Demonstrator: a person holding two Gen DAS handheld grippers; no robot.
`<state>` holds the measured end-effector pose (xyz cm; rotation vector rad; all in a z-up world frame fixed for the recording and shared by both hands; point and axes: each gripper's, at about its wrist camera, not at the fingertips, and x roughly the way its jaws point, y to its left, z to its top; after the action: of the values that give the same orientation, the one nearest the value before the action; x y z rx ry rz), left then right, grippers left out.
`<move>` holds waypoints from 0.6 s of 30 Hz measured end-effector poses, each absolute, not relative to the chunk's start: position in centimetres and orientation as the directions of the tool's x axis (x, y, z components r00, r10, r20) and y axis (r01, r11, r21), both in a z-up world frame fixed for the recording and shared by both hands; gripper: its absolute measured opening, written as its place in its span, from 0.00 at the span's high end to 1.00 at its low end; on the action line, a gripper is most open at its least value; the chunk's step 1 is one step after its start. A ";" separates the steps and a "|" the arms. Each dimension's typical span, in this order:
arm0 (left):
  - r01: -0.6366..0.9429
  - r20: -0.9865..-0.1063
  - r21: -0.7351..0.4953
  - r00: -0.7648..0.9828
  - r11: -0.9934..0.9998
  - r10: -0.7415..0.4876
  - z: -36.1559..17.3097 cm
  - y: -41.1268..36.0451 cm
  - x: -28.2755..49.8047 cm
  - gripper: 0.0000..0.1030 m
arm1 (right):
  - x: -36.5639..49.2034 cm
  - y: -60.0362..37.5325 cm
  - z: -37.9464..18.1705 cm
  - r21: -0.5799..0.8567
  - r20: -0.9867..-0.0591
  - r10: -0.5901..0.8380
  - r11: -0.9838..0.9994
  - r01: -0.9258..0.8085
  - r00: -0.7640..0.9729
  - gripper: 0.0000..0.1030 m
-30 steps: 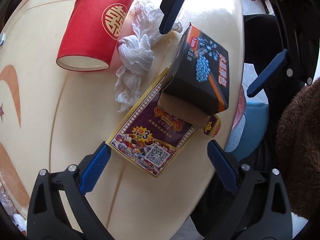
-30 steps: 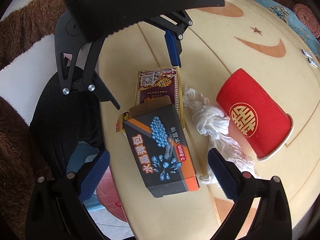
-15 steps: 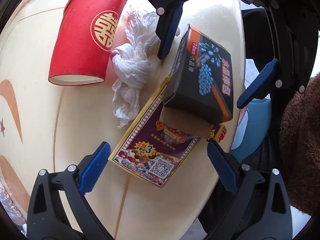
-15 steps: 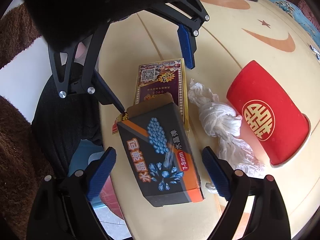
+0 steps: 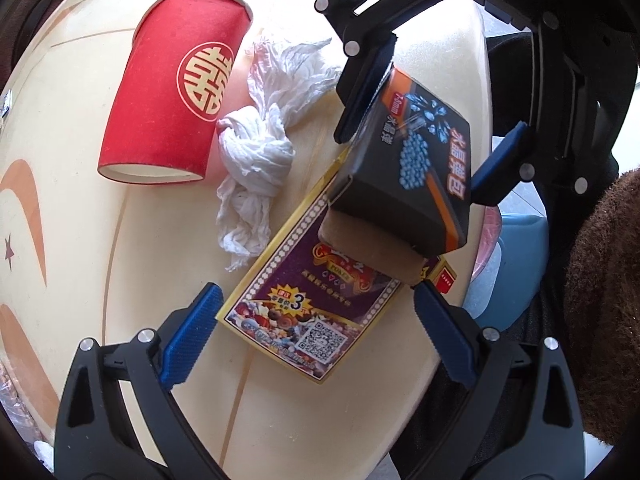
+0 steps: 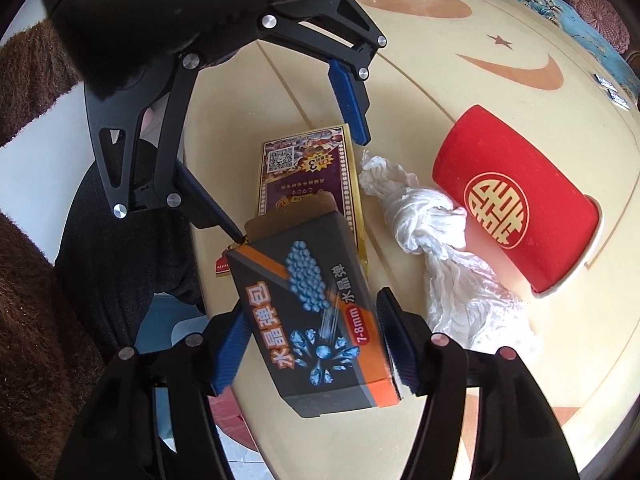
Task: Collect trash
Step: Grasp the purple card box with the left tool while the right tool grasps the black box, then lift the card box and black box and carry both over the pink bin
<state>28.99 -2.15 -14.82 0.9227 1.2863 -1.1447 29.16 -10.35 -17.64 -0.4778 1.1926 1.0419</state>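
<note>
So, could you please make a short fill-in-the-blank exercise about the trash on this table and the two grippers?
1. The red paper cup lies on its ____ on the table.
2. The right gripper has just been closing, and the ____ box is between its pads.
3. The crumpled white tissue lies between the cup and the ____ card pack.
4. The left gripper is ____ above the card pack.

Missing words: side; dark; purple; open
</note>
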 end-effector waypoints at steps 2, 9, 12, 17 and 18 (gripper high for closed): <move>0.966 -0.990 -0.082 -0.052 0.245 -0.129 -14.8 -2.0 29.2 0.14 | 28.8 -10.6 -17.6 0.205 -0.914 0.405 0.494 -0.845 0.015 0.42; 0.950 -0.989 -0.078 -0.036 0.301 -0.145 -14.1 -1.8 29.6 0.21 | 27.6 -11.1 -17.3 0.175 -0.925 0.374 0.570 -0.803 0.064 0.42; 0.949 -0.990 -0.067 -0.025 0.307 -0.138 -14.1 -1.9 29.0 0.24 | 27.1 -11.5 -17.0 0.178 -0.925 0.373 0.596 -0.783 0.074 0.42; 0.959 -0.997 0.002 0.025 0.282 -0.079 -14.4 -2.4 27.5 0.24 | 26.7 -12.6 -16.6 0.179 -0.927 0.364 0.631 -0.755 0.085 0.42; 0.963 -0.995 0.032 0.057 0.268 -0.086 -14.2 -2.5 27.1 0.23 | 26.6 -12.8 -16.5 0.179 -0.925 0.368 0.636 -0.750 0.091 0.42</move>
<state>27.08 -2.45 -14.25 0.9648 1.2249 -1.0202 26.63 -12.79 -16.53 -0.3847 1.2173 0.8612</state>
